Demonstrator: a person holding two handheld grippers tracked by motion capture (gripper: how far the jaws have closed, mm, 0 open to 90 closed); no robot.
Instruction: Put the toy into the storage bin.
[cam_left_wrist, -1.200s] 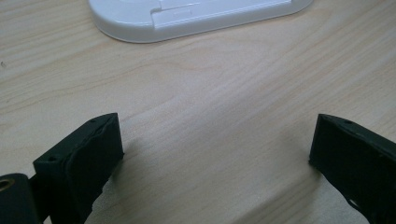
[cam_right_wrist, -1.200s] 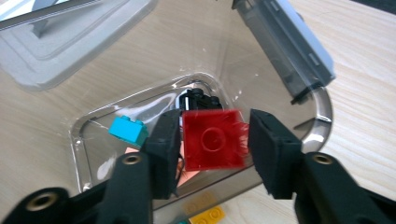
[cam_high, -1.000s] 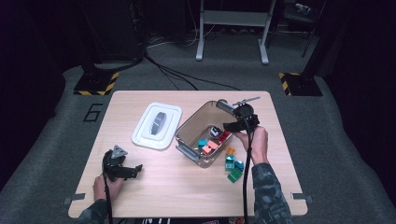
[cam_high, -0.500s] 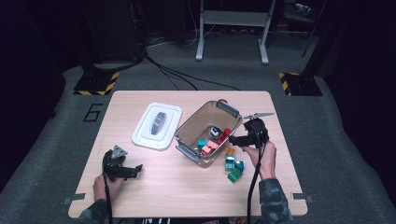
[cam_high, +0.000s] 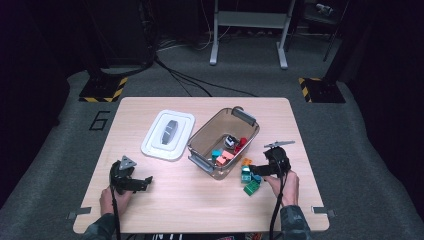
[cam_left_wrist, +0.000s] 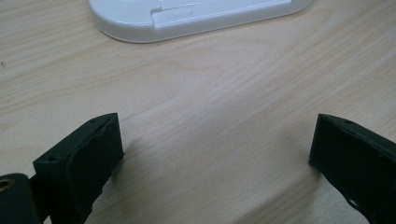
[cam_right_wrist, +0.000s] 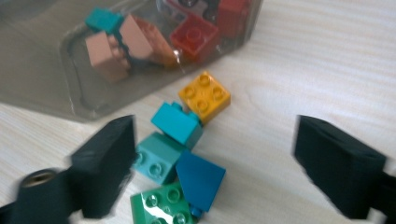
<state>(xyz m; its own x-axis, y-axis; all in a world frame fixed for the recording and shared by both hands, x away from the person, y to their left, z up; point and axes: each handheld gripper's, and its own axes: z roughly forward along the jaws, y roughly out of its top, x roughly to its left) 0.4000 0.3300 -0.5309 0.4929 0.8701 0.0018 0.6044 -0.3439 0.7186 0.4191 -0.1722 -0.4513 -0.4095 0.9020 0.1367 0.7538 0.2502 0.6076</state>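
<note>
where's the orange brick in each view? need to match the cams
High view: orange brick right of centre, on the table just outside the clear bin's near-right wall.
Left gripper view: not in it.
Right gripper view: orange brick centre, studs up, below the bin wall.
Shared landmark: teal brick beside it.

A small cluster of toy bricks (cam_right_wrist: 187, 154) lies on the table just outside the clear bin's (cam_right_wrist: 42, 79) near wall. An orange-yellow four-stud brick (cam_right_wrist: 205, 95) sits studs up, nearest the bin. A teal brick (cam_right_wrist: 176, 123) leans against it, beside a lighter teal brick (cam_right_wrist: 156, 156), a dark blue sloped piece (cam_right_wrist: 201, 179) and a green brick (cam_right_wrist: 161, 207).
</note>
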